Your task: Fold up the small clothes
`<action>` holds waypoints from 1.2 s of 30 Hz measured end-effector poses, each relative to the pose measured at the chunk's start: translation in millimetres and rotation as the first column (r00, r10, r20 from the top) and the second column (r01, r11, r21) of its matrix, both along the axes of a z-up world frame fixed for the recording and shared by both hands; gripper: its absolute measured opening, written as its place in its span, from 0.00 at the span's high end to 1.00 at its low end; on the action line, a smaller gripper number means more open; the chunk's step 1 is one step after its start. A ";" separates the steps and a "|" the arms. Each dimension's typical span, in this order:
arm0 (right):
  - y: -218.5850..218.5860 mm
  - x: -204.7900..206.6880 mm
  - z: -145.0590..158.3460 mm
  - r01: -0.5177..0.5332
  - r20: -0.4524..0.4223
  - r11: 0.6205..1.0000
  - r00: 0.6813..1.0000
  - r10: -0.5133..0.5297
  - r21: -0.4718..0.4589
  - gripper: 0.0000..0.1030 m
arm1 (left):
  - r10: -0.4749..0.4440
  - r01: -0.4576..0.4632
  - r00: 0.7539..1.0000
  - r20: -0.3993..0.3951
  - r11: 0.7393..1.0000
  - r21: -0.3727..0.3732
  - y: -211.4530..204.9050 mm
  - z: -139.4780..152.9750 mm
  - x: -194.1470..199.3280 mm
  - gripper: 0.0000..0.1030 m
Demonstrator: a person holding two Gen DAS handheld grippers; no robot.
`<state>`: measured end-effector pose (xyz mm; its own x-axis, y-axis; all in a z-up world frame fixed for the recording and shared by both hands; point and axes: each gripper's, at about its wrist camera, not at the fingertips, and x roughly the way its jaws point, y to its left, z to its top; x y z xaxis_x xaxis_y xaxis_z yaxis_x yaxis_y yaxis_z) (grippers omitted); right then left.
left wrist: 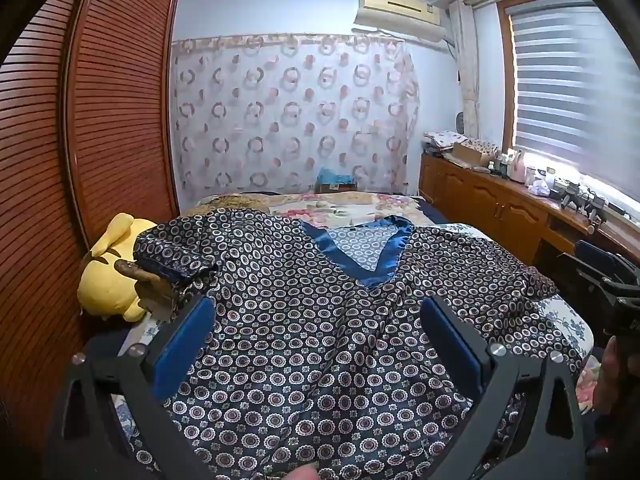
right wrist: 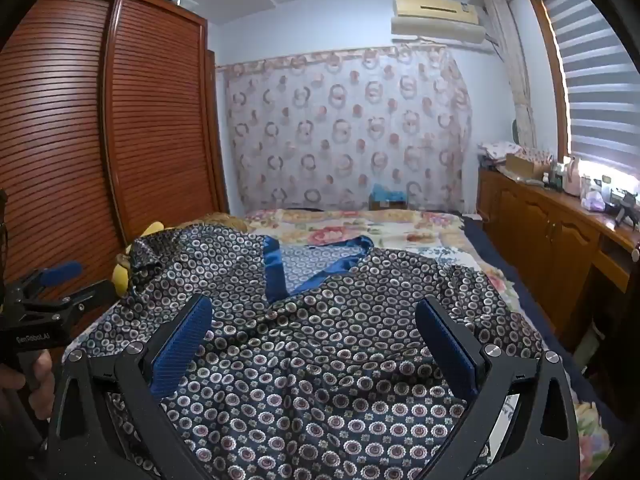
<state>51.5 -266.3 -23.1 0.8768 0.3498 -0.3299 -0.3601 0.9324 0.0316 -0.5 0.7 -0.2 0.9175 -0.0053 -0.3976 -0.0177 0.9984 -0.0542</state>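
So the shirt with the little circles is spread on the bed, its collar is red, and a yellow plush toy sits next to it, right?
Almost. The collar is blue, not red, as the left wrist view shows. The circle-patterned shirt is spread on the bed, with the yellow plush toy beside it.

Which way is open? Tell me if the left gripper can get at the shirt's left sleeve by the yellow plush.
Probably yes: the left gripper is open above the shirt, and nothing lies between it and the sleeve beside the yellow plush.
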 end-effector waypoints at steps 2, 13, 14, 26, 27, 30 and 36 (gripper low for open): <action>-0.3 0.1 -0.1 -0.002 -0.003 1.000 1.000 0.002 0.004 0.00 | -0.001 0.001 1.000 0.000 1.000 -0.001 0.8 0.2 -0.9 0.00; -1.7 -1.0 0.3 -0.001 -0.003 1.000 1.000 0.001 0.008 0.00 | 0.006 -0.006 1.000 0.001 1.000 0.026 -5.1 4.8 -3.7 0.00; -1.7 -1.2 0.4 0.000 -0.002 1.000 1.000 0.000 0.008 0.00 | 0.008 -0.008 1.000 0.001 1.000 0.026 -4.0 4.7 -3.3 0.00; -2.6 -3.1 2.8 0.001 -0.002 1.000 1.000 -0.001 0.011 0.00 | 0.021 -0.021 1.000 0.011 0.999 0.035 -4.4 6.0 -4.5 0.00; -2.5 -3.2 2.9 0.002 -0.002 1.000 1.000 -0.002 0.011 0.00 | 0.023 -0.023 1.000 0.012 0.999 0.036 -4.1 6.0 -4.8 0.00; -3.7 -3.2 3.1 0.002 -0.002 1.000 1.000 -0.002 0.012 0.00 | 0.025 -0.025 1.000 0.013 0.999 0.039 -5.1 5.8 -4.7 0.00; -3.8 -3.4 3.0 0.003 -0.002 1.000 1.000 -0.003 0.013 0.00 | 0.024 -0.024 1.000 0.013 0.999 0.040 -5.3 6.0 -4.7 0.00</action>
<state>48.1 -270.1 -20.1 0.8771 0.3518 -0.3272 -0.3576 0.9328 0.0443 -5.2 -4.6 5.8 0.9220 0.0326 -0.3857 -0.0413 0.9990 -0.0143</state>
